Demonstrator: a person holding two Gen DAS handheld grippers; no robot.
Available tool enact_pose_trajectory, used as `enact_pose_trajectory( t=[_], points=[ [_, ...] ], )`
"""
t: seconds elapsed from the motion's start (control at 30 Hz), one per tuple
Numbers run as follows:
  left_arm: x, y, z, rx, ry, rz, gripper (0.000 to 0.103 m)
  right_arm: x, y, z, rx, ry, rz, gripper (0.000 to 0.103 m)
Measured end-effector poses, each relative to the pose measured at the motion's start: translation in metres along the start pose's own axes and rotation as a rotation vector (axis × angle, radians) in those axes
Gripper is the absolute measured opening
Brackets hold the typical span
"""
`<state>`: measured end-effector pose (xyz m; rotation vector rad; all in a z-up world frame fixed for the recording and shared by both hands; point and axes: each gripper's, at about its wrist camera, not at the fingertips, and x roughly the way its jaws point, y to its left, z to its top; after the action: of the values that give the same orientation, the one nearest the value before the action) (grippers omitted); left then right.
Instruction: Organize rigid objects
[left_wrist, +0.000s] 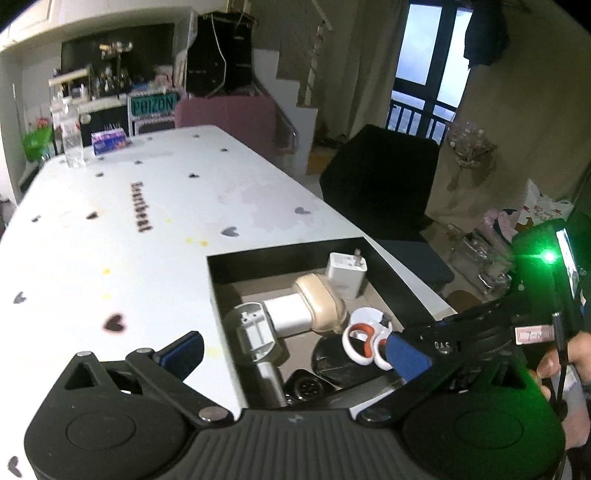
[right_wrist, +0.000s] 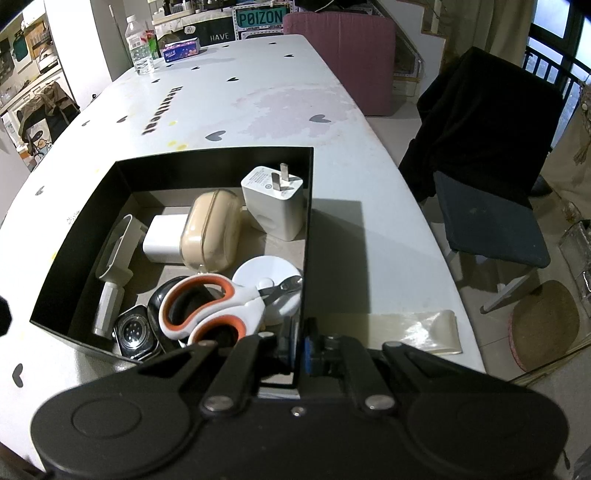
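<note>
A black open box (left_wrist: 218, 280) (right_wrist: 74, 236) sits at the near right of the white table. It holds a white plug charger (left_wrist: 345, 274) (right_wrist: 275, 201), a beige case (left_wrist: 321, 301) (right_wrist: 211, 230), white and orange scissors (left_wrist: 364, 341) (right_wrist: 212, 306), a white round item (right_wrist: 267, 275), a smartwatch (right_wrist: 133, 334) and a grey handled tool (left_wrist: 255, 332) (right_wrist: 114, 254). My left gripper (left_wrist: 291, 354) is open wide over the box's near end. My right gripper (right_wrist: 300, 345) is shut on the box's right wall (right_wrist: 308, 229) at its near corner, and also shows in the left wrist view (left_wrist: 410, 354).
A water bottle (left_wrist: 72, 134) (right_wrist: 139, 44) and a tissue pack (left_wrist: 110, 142) (right_wrist: 181, 49) stand at the table's far end. A clear plastic sheet (right_wrist: 410, 330) lies right of the box. A dark chair (right_wrist: 487, 158) stands to the right.
</note>
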<state>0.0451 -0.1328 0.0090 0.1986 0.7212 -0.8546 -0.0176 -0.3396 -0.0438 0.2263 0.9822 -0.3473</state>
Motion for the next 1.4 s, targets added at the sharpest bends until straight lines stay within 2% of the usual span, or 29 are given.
enact_pose_trajectory(
  t=[0.13,0.3,0.4,0.5,0.57,0.7,0.9,1.1,1.13,1.17,1.27,1.4],
  points=[
    [-0.011,-0.001,-0.006,0.017,-0.023,0.057,0.103,0.0,0.0,0.0,0.001,0.0,-0.001,0.006],
    [-0.019,0.001,-0.013,-0.013,-0.035,0.041,0.103,-0.001,0.0,-0.001,0.005,-0.005,0.009,0.009],
    [-0.021,0.001,-0.015,-0.019,-0.027,0.083,0.103,-0.007,0.001,-0.002,-0.004,-0.039,0.002,0.013],
    [-0.024,0.0,-0.017,-0.025,-0.028,0.139,0.103,-0.023,0.004,-0.004,-0.018,-0.113,-0.001,0.029],
    [-0.027,0.003,-0.017,-0.046,-0.028,0.137,0.103,-0.034,0.007,-0.008,-0.032,-0.15,0.007,0.039],
    [-0.031,0.006,-0.016,-0.071,-0.021,0.132,0.103,-0.051,0.014,-0.022,-0.062,-0.199,-0.025,0.047],
    [-0.033,0.007,-0.019,-0.069,-0.012,0.144,0.103,-0.076,0.013,-0.042,-0.041,-0.253,-0.024,0.06],
    [-0.029,0.006,-0.023,-0.061,0.005,0.185,0.103,-0.088,0.013,-0.054,-0.022,-0.302,-0.054,0.086],
    [-0.029,0.006,-0.024,-0.062,0.007,0.19,0.103,-0.088,0.014,-0.055,-0.016,-0.304,-0.06,0.095],
    [-0.027,0.006,-0.024,-0.062,0.009,0.193,0.103,-0.088,0.015,-0.057,-0.016,-0.312,-0.066,0.099],
    [-0.024,0.007,-0.026,-0.063,0.018,0.211,0.103,-0.087,0.017,-0.063,-0.02,-0.335,-0.099,0.099],
    [-0.023,0.007,-0.03,-0.05,0.017,0.221,0.103,-0.087,0.017,-0.063,-0.011,-0.342,-0.093,0.099]
  ],
)
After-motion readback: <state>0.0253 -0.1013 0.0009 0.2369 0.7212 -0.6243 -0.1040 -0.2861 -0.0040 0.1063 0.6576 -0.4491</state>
